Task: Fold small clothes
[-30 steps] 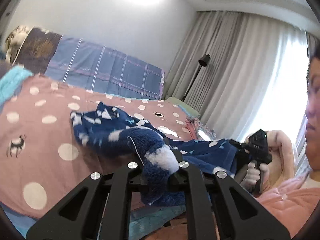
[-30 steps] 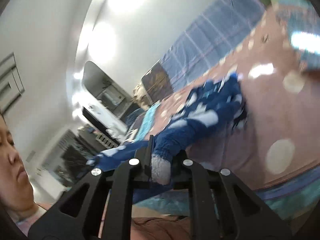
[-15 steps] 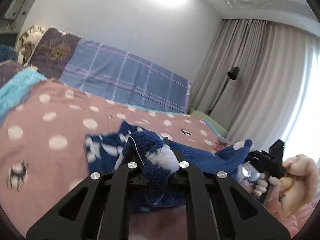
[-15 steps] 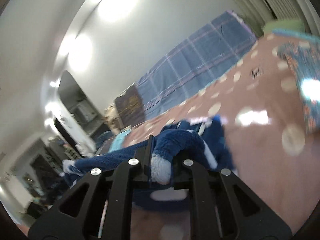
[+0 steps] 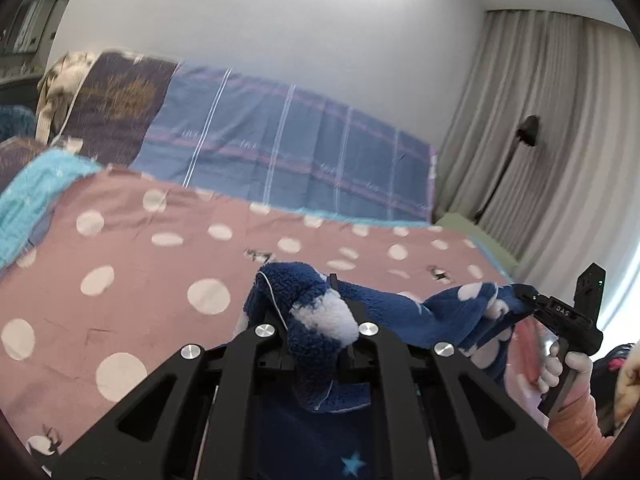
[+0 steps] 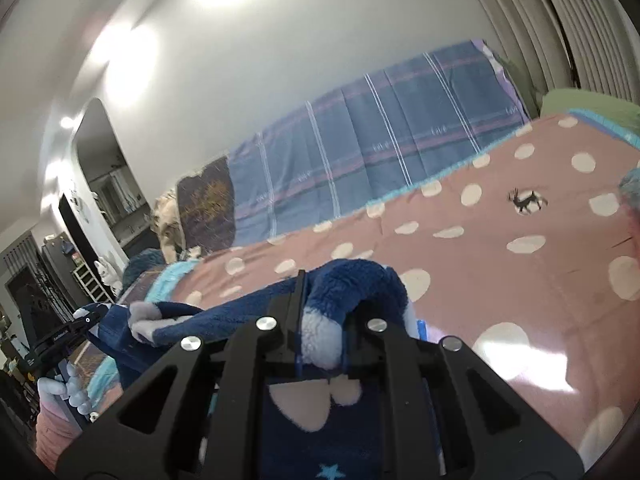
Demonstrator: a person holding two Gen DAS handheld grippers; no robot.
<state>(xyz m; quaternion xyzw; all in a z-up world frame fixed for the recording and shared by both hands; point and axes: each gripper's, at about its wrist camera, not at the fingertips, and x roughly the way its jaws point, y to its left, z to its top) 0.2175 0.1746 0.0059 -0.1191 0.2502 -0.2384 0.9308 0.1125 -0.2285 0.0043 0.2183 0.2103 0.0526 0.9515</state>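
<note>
- Left wrist view: the black two-finger left gripper (image 5: 320, 328) is clamped shut on a bunched corner of the fluffy navy-blue fleece garment w/ white patches and a pale star (image 5: 384, 312). The cloth runs taut to the right, where the black right gripper (image 5: 524, 300), held in a pale-gloved hand (image 5: 560, 364), pinches the other corner.
- Change vs. a sec ago: back then most of the garment lay crumpled out on the pink polka-dot bedspread w/ small deer prints (image 5: 160, 272). Now it's drawn off that spot toward the near edge of the bedspread and hangs between the two grippers, its lower part dropping below the left gripper's frame. The bedspread area beyond the cloth lies bare.
- Right wrist view: the right gripper (image 6: 320, 336) is pinched closed on a navy-and-white fold of the same garment. The cloth stretches left to the left gripper (image 6: 86, 320), small at the frame edge, above a gloved hand (image 6: 72, 392).
- Change here too: earlier the cloth trailed out across the bedspread (image 6: 520, 280); now it's gathered in close, and the blue plaid blanket (image 6: 380, 136) stands at the bedspread's far edge.
- Reading: the piece looks lifted and spread by two corners, ready to be laid flat on the bedspread. No fold is made yet; the task seems at an early stage.
</note>
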